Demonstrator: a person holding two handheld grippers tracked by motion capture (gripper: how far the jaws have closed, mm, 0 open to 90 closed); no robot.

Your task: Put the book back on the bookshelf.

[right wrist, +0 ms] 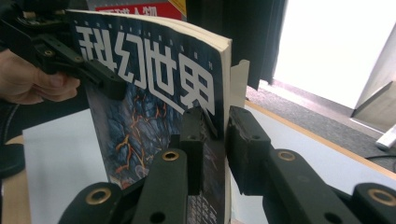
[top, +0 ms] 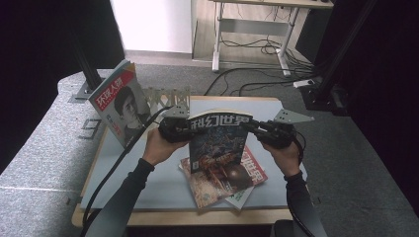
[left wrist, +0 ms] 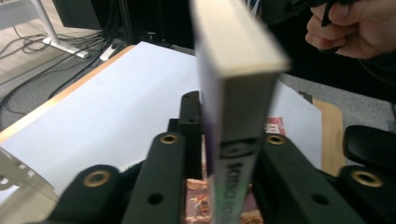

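Observation:
A blue-covered magazine [top: 220, 143] with large white characters stands upright above the table, held between both grippers. My left gripper [top: 180, 129] is shut on its spine edge; in the left gripper view the spine [left wrist: 238, 93] sits pinched between the black jaws of this gripper [left wrist: 229, 154]. My right gripper [top: 257, 129] is shut on the opposite, open-page edge. In the right gripper view the cover [right wrist: 154, 93] is clamped in the right gripper [right wrist: 219, 135], and the left gripper [right wrist: 93, 70] grips the far edge.
Under the held magazine lies a flat stack of magazines [top: 217, 190], with a red one [top: 254, 170] sticking out at the right. A red-topped magazine [top: 118, 101] leans upright against a white rack [top: 168, 98] at the back left. The table is covered by a white mat [top: 148, 182].

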